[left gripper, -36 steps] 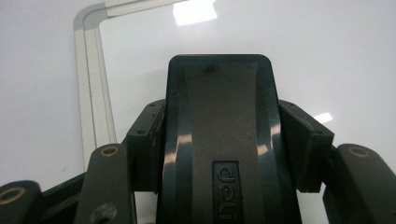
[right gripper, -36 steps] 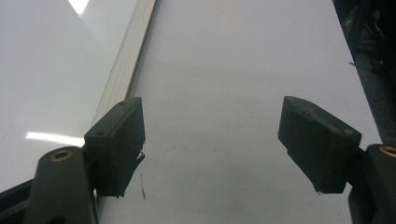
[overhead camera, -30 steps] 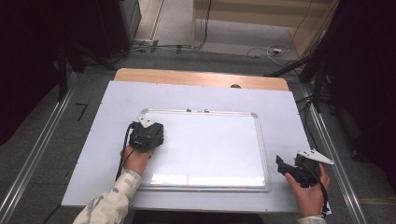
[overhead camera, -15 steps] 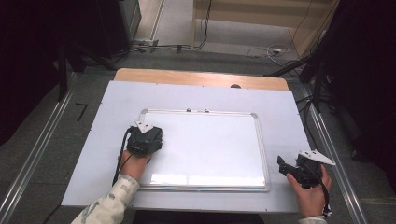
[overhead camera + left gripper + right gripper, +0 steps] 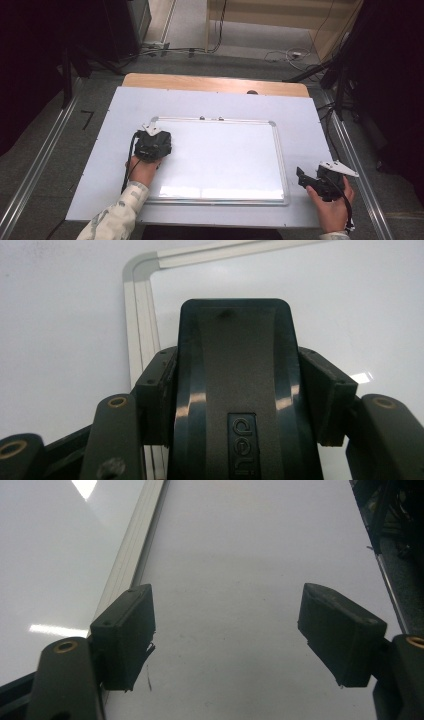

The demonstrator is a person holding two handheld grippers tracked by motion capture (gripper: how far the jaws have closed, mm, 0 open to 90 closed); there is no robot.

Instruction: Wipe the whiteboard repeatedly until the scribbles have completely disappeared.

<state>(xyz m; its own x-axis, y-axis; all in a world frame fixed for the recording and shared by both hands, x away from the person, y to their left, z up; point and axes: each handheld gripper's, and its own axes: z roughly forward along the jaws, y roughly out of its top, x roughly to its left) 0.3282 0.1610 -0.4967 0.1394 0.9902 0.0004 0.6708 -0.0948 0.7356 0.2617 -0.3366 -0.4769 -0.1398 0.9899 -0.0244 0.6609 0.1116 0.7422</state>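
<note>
A white whiteboard (image 5: pixel 220 155) with a silver frame lies flat on the white table (image 5: pixel 200 102). My left gripper (image 5: pixel 152 144) rests over the board's upper left area, near its corner. It is shut on a black eraser (image 5: pixel 235 390) marked "deli", with the pads pressed on its two sides. The board's rounded corner (image 5: pixel 140 275) shows just past the eraser. My right gripper (image 5: pixel 306 179) stands open over bare table to the right of the board's frame (image 5: pixel 132 545). Nothing is between its jaws (image 5: pixel 225 635).
Two small dark magnets (image 5: pixel 211 119) sit on the board's far frame. A wooden strip (image 5: pixel 215 84) runs along the table's far edge, with a small dark object (image 5: pixel 252 92) on it. Metal rails (image 5: pixel 350 155) and cables flank the table on the floor.
My left gripper with the eraser has slid slightly left and toward the person on the board. The right gripper has barely moved.
</note>
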